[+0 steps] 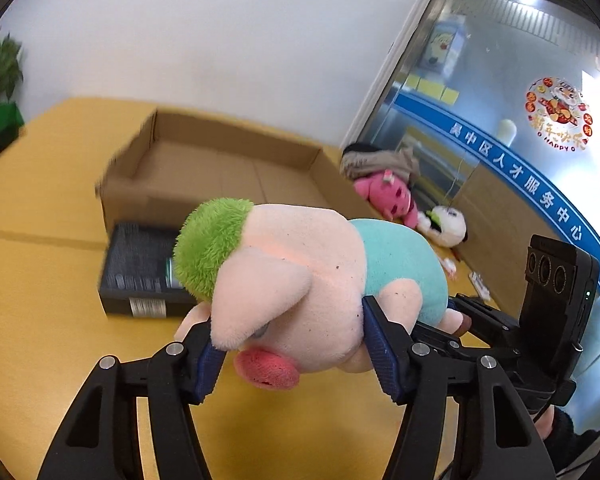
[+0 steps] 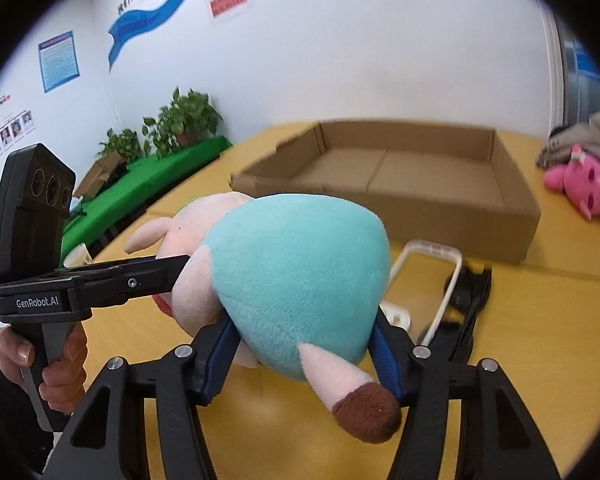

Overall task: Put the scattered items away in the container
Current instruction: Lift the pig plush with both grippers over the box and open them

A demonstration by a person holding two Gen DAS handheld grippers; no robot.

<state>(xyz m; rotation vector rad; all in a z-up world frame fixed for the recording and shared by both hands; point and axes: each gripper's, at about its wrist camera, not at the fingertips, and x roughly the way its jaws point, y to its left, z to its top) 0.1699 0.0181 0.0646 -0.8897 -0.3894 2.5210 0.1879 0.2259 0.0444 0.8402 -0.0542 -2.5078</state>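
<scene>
Yellow table (image 1: 40, 208) — white wall (image 1: 180, 40)

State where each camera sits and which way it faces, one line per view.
Left wrist: on the left tool, facing the cardboard box and glass door; it grips the pig plush by its head; the right tool shows at right.
Right wrist: on the right tool, facing the box and plants; it grips the plush's teal body; a hand holds the left tool.
Shared: plush, box, pink plush.

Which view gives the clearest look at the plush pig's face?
The left wrist view: the plush pig shows its green hair, ear and pink snout between the left gripper fingers. The right wrist view shows only its teal back and brown-tipped leg, held in the right gripper.
</scene>
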